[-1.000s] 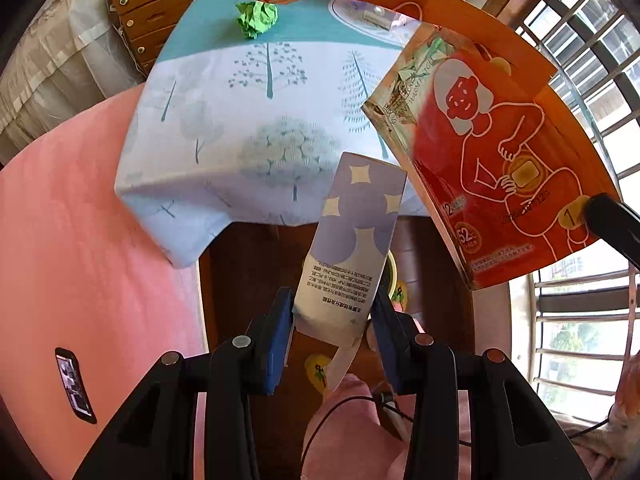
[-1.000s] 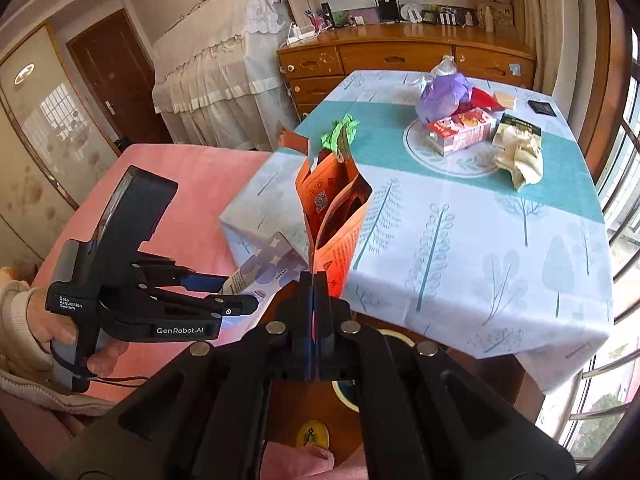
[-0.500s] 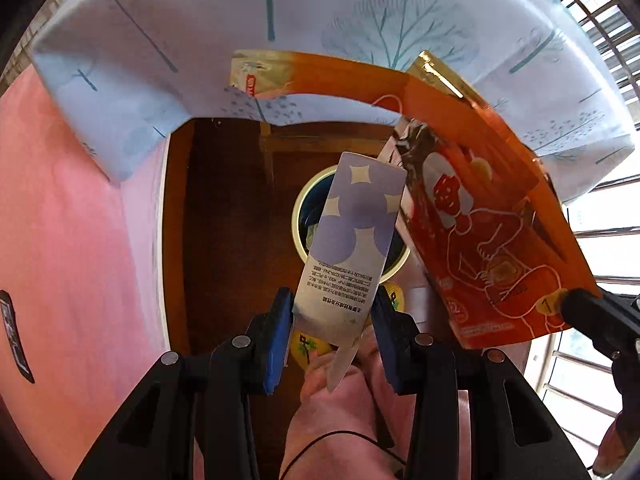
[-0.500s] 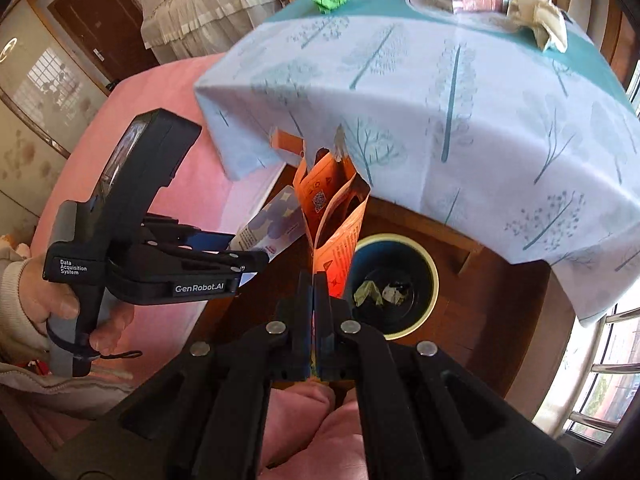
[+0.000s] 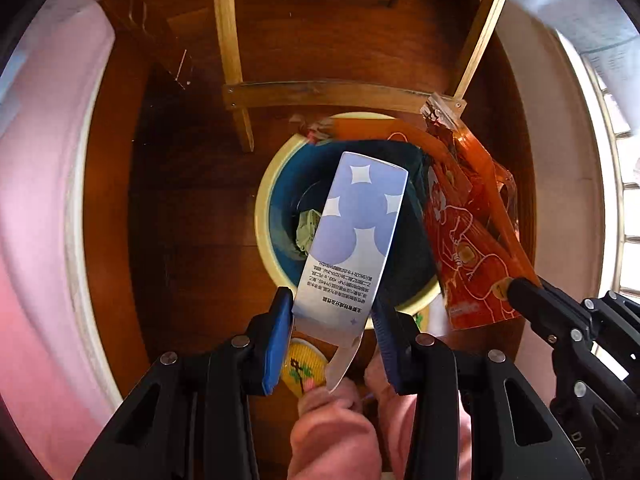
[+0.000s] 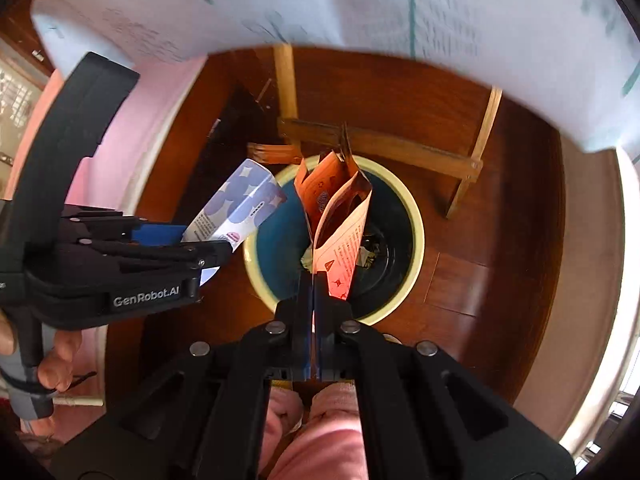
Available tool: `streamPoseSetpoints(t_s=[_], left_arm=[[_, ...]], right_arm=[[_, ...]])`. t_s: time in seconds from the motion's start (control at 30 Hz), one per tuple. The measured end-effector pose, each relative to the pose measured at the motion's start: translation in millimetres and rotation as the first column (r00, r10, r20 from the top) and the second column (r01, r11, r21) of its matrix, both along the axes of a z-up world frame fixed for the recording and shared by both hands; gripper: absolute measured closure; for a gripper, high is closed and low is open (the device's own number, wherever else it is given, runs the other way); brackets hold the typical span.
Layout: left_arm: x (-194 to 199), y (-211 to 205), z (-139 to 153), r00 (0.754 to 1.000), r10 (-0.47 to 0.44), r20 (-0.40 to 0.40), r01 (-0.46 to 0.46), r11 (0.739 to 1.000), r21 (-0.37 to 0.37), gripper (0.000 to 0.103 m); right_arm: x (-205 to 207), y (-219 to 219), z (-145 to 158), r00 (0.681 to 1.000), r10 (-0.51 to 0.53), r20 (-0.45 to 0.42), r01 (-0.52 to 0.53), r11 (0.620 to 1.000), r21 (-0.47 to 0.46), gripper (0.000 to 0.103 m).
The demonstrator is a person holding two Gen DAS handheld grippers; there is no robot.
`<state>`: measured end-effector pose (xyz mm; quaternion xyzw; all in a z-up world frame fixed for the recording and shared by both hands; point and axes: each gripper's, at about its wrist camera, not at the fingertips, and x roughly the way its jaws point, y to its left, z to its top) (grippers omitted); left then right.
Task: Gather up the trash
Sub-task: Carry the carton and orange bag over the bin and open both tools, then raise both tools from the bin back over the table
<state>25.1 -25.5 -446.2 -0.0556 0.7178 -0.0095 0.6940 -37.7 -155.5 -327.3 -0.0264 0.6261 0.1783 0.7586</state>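
My left gripper [image 5: 331, 322] is shut on a purple-and-white packet [image 5: 352, 236] and holds it above the round bin [image 5: 264, 216], which has a cream rim and a dark blue inside. My right gripper [image 6: 314, 280] is shut on an open orange pouch [image 6: 340, 216] that stands upright over the same bin [image 6: 414, 236]. The pouch [image 5: 468, 248] and the right gripper [image 5: 520, 290] show at the right of the left wrist view. The left gripper [image 6: 224, 246] with its packet [image 6: 236, 204] shows at the left of the right wrist view. Crumpled trash [image 5: 306, 228] lies in the bin.
The bin stands on a dark wooden floor [image 5: 180, 208] under the table. A wooden table frame [image 5: 320, 94] runs just behind it. The tablecloth edge [image 6: 360, 4] hangs above. A pink surface [image 5: 36, 200] lies to the left. My pink-clad knees [image 6: 316, 420] are below.
Both grippers have tilted down from the tabletop and moved in over the bin, each with its item still held. The table top has left the view.
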Motion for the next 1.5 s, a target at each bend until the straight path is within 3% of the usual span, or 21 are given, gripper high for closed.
streamPoseSetpoints(t_s=[0.23,0.4,0.5,0.6,0.8,1.2,1.3,1.5], left_arm=[[14,-12,-39,1.0,-0.026,-0.015,0.026,0.999,0.018,0.063],[21,-21,-46,0.999,-0.036,-0.021,0.037,0.999,0.037,0.063],[25,-18,-49,0.999,-0.04,-0.03,0.041,0.998,0.049,0.061],[27,-16,-51,0.998,-0.044,-0.037,0.046,0.998,0.054,0.045],[28,0,-49,0.999,-0.044,-0.021,0.045,0.997,0.069,0.044],[21,17,18,0.998,-0.025,0.058,0.021,0.997,0.068,0.043],[19,18,50,0.997,-0.019,0.074,0.015,0.998,0.061,0.043],[14,20,144,0.99,-0.029,0.139,0.024,0.999,0.038,0.043]], right_arm=[[20,-8,-58,0.997,-0.068,-0.022,0.068,0.998,0.003,0.103],[34,-12,-81,0.994,-0.099,-0.038,0.099,0.995,0.013,0.103],[40,-15,-105,0.989,-0.102,-0.104,0.102,0.995,-0.008,0.103],[41,-17,-113,0.985,-0.11,-0.136,0.106,0.994,-0.033,0.103],[40,-22,-114,0.986,-0.11,-0.125,0.106,0.993,-0.042,0.102],[28,-17,-68,0.988,-0.107,-0.11,0.103,0.994,-0.036,0.1],[24,-16,-37,0.986,-0.125,-0.109,0.124,0.992,-0.022,0.1],[19,-15,51,0.988,-0.145,-0.056,0.146,0.989,0.003,0.1]])
